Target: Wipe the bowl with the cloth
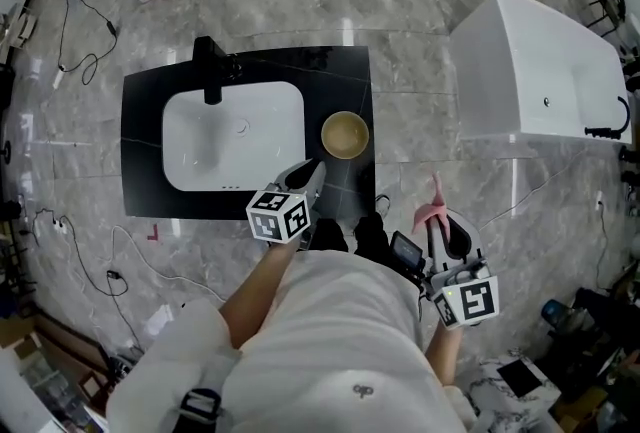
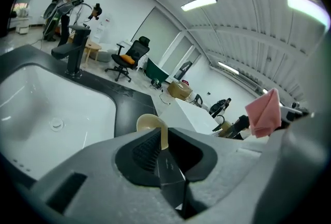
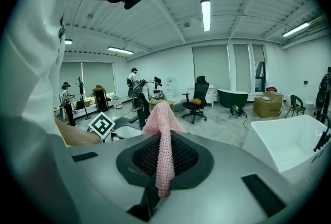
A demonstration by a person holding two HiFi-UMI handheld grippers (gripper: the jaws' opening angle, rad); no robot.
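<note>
A tan bowl (image 1: 345,134) (image 2: 147,122) stands upright on the black counter (image 1: 142,146), just right of the white sink (image 1: 230,136). My left gripper (image 1: 319,166) (image 2: 164,138) points at the bowl from the near side, its tips just short of the rim. Its jaws stand a narrow slit apart, with the bowl's side showing through the slit and nothing gripped. My right gripper (image 1: 437,222) (image 3: 163,141) hangs off the counter, at my right side over the floor. It is shut on a pink knitted cloth (image 1: 433,204) (image 3: 163,123) (image 2: 264,111), which sticks up past the jaws.
A black faucet (image 1: 210,71) (image 2: 73,52) stands at the sink's far edge. A white bathtub (image 1: 535,71) sits to the right of the counter. Cables (image 1: 75,41) trail over the marble floor on the left. Office chairs (image 3: 195,100) and people stand far back.
</note>
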